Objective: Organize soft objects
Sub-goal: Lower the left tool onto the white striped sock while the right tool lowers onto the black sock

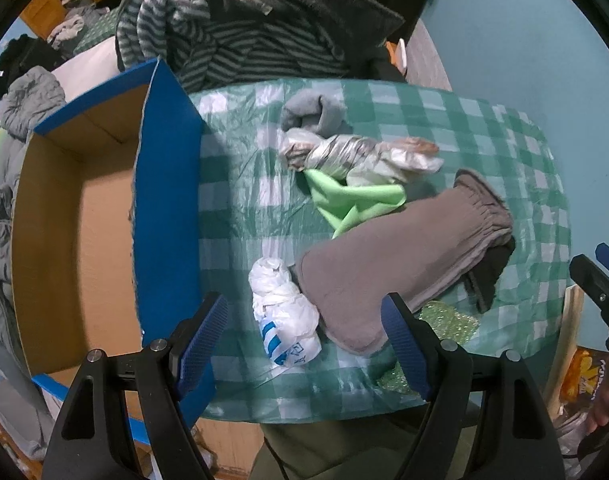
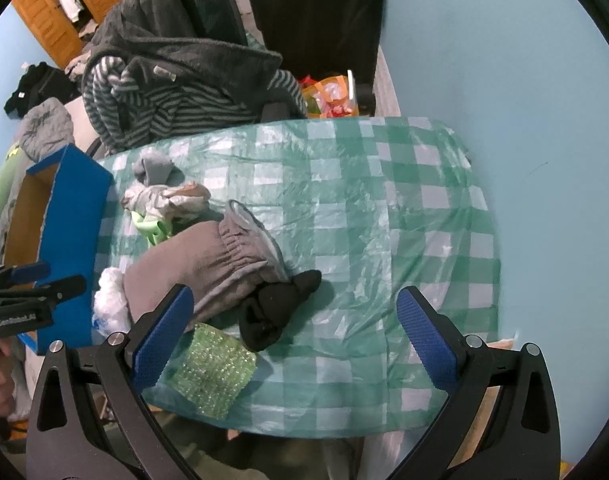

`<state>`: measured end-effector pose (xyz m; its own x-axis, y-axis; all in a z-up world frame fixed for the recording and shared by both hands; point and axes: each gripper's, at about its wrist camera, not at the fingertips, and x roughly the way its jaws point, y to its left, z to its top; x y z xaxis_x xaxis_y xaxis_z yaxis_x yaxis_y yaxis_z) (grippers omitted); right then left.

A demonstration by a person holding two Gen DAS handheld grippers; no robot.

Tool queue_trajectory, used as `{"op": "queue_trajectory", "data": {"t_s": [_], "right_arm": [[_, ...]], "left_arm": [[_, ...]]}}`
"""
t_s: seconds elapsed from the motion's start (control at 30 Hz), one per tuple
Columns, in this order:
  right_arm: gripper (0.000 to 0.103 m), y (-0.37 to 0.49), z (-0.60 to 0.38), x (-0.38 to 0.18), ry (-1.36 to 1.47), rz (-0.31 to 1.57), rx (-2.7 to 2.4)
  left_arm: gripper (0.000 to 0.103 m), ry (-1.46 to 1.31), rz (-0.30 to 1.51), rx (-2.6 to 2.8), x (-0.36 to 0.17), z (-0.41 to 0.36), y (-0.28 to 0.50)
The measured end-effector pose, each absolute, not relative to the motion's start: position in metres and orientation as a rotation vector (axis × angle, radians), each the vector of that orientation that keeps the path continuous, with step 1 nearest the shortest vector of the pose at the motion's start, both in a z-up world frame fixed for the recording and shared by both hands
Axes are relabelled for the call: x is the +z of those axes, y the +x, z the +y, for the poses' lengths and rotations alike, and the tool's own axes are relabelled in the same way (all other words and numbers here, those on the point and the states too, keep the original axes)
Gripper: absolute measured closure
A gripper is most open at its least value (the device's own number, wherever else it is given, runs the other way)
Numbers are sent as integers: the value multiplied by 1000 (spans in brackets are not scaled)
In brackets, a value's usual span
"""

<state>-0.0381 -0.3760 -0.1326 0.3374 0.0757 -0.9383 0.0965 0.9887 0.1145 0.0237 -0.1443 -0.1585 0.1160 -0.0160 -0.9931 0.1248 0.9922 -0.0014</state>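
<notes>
The table (image 2: 384, 208), under a green check plastic cover, fills most of the room ahead of me. The blue box (image 1: 166, 216) sits at its left edge, open and bare inside, likely the place for the soft things. Those lie bunched toward that left side, near the box: the grey garment (image 1: 388, 256) is biggest, with a black sock (image 2: 274, 312) at its waistband. Beyond it lie a green cloth (image 1: 356, 200), a silver-grey wrapped bundle (image 1: 356, 154) and a rolled grey sock (image 1: 314, 114) toward the far edge. A white bag (image 1: 284, 312), its blue print too crumpled to read, sits at the near edge, beside a green sequin patch (image 2: 210, 372). The left gripper (image 1: 304, 344) hangs over the bag, tongs wide apart, empty. The right gripper (image 2: 294, 340) is likewise apart, empty, above the sock. The left gripper's body reads "GenRobot.AI", I think
</notes>
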Motion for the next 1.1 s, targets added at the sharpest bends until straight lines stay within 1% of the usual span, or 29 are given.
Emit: {"op": "queue_trajectory", "data": {"t_s": [0.6, 0.87, 1.1], "right_arm": [[2, -31, -361, -168, 158, 1303, -1], [2, -28, -360, -185, 164, 1337, -12], [2, -24, -357, -205, 146, 1368, -17]], "left_arm": [[23, 43, 1498, -59, -185, -97, 24], [23, 68, 1506, -39, -193, -92, 20], [23, 92, 1517, -101, -197, -109, 17]]}}
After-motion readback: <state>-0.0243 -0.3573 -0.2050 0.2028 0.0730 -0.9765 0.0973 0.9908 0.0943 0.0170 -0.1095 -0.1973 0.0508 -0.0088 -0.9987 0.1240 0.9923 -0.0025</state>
